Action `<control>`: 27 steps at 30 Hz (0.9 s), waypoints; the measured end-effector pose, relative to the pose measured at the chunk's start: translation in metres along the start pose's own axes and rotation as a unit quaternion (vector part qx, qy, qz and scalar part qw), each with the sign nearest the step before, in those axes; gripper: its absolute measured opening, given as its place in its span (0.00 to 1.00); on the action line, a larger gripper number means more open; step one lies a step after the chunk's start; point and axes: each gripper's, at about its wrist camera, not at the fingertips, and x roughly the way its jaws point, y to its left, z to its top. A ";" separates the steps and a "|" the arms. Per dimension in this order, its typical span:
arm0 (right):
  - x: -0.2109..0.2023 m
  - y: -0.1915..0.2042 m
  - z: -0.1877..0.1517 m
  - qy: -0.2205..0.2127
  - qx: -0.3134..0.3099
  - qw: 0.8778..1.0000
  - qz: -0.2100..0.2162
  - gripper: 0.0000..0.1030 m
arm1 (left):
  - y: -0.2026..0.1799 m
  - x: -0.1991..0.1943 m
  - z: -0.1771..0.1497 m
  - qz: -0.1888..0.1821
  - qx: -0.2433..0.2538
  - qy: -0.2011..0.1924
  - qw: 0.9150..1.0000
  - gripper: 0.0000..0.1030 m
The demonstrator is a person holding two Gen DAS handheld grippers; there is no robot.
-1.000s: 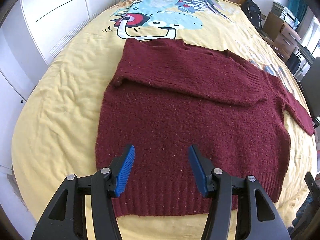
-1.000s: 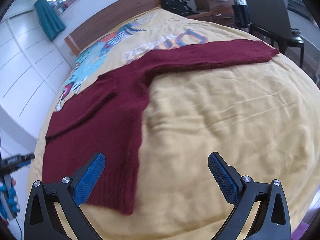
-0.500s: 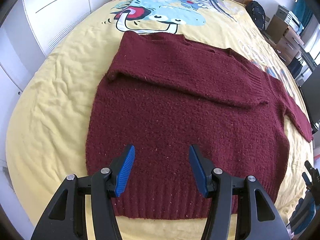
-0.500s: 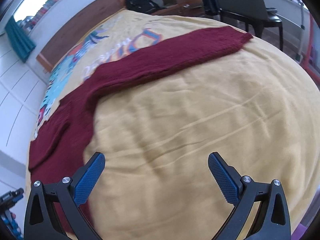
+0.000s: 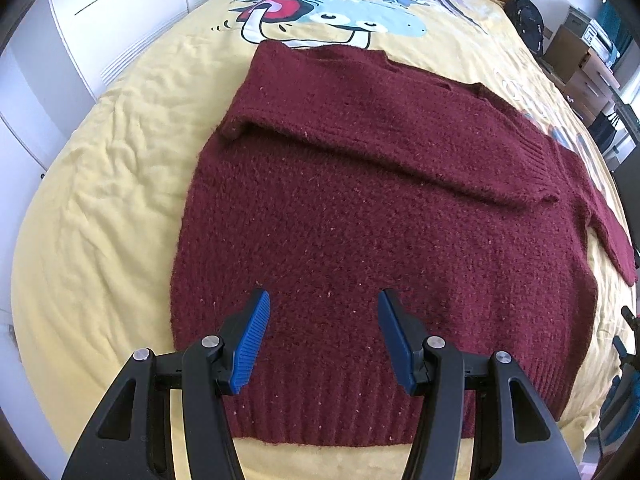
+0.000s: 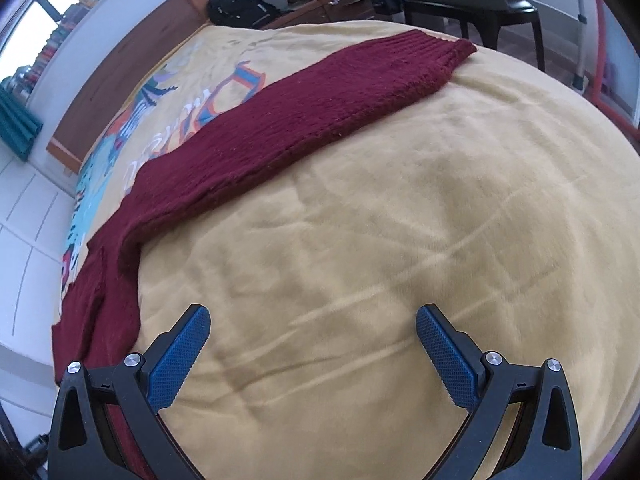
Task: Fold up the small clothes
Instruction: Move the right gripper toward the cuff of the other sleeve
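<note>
A: Where is the garment, from left to right?

B: The dark red sweater (image 5: 360,216) lies flat on the bed (image 5: 100,200), on a yellow cover; its left sleeve (image 5: 400,148) is already folded across the chest; the right sleeve (image 6: 320,96) lies stretched out toward the right side of the bed

A: And the grippers?

B: The left gripper (image 5: 322,338) hovers over the ribbed hem, jaws partly spread, pinching nothing; the right gripper (image 6: 312,354) is over the bare cover, jaws spread wide, also empty; the sleeve is well apart from it, farther up

A: So which step is in hand?

B: I judge it is the second sleeve; the next move calls for the right gripper to reach the cuff (image 6: 436,52), close on it and carry it over the body

A: Any writing to read?

B: The cover has a cartoon print (image 5: 332,8) and big coloured letters (image 6: 192,120), partly hidden under the sleeve; I cannot read them
</note>
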 end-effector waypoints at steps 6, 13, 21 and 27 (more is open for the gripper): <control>0.007 -0.006 0.010 0.000 0.009 1.000 0.015 1.00 | 0.000 0.009 0.002 0.004 0.002 0.009 1.000 0.49; 0.012 -0.017 0.028 -0.011 0.021 0.999 0.033 1.00 | 0.000 0.015 0.005 0.006 0.006 0.014 1.000 0.49; 0.021 -0.030 0.070 -0.026 0.036 0.999 0.027 1.00 | 0.012 0.020 0.007 0.016 -0.003 0.021 1.000 0.49; 0.033 -0.041 0.104 -0.033 0.046 0.998 0.025 1.00 | 0.020 0.021 0.012 0.023 -0.009 0.023 0.999 0.49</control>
